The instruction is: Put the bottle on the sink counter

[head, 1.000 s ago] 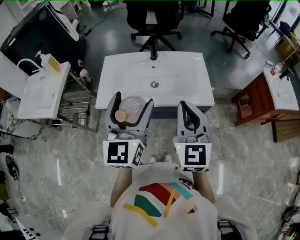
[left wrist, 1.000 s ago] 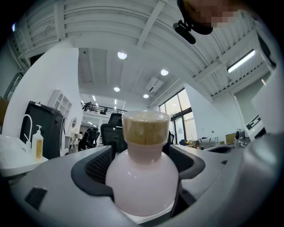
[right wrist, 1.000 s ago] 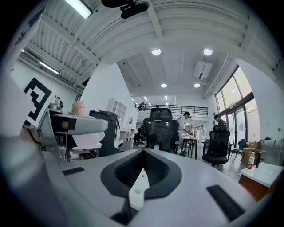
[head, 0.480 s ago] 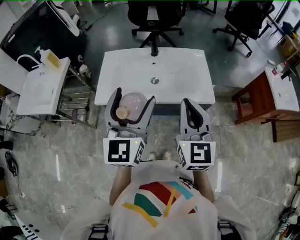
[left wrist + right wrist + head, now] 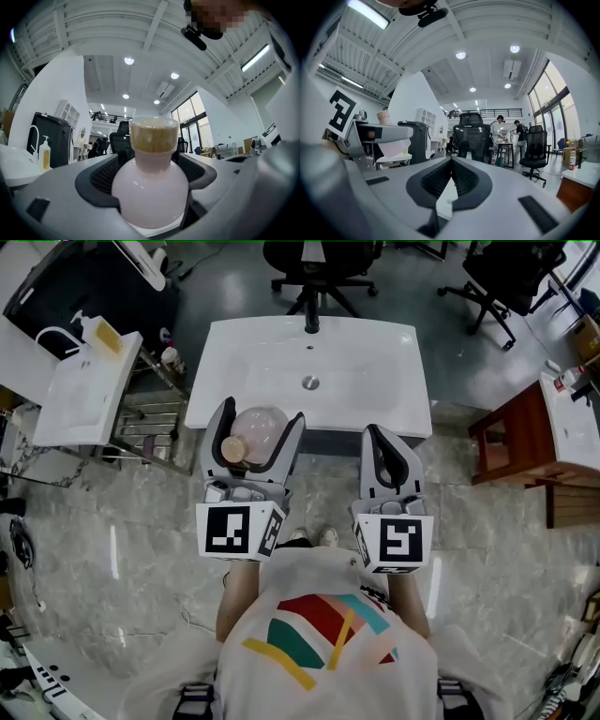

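Head camera high above sink counter; tool cameras low, facing office chair.

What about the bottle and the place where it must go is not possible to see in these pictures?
Base of the bottle: left gripper view, covered by the jaws of the left gripper.
Height of the bottle above the sink counter: head view looks steeply down, so it cannot be judged.
Contents of the bottle: opaque pink body, every view.
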### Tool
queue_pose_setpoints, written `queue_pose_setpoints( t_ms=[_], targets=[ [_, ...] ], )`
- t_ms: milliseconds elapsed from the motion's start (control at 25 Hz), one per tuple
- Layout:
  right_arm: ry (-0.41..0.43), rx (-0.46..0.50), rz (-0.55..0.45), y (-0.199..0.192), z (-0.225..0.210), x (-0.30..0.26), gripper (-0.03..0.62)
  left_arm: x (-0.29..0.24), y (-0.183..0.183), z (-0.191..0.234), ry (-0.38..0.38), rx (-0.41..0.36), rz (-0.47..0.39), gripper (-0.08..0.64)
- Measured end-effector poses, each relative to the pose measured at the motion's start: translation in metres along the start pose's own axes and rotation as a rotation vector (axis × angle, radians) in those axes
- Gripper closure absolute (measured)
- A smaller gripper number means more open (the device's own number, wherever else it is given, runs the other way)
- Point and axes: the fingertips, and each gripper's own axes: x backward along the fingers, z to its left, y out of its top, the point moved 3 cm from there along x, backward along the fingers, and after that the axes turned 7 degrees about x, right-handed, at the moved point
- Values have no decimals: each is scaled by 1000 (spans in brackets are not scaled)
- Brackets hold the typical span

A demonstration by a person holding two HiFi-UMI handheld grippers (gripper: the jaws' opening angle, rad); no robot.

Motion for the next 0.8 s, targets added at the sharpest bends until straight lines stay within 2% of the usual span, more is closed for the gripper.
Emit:
queue_pose_setpoints(
  t_ms=[200, 480, 600, 800],
  targets=[
    [17, -27, -10, -9, -12, 6, 580, 6, 2, -13, 22, 0, -26, 166],
    [38, -15, -10, -13, -13, 6, 580, 16, 6, -18, 54, -27, -49, 166],
    [56, 2, -8, -14, -12, 0, 580, 15, 10, -17, 61, -42, -75, 166],
    [50, 37, -30, -7, -16, -15, 580, 1, 8, -8, 60, -19, -92, 166]
  ],
)
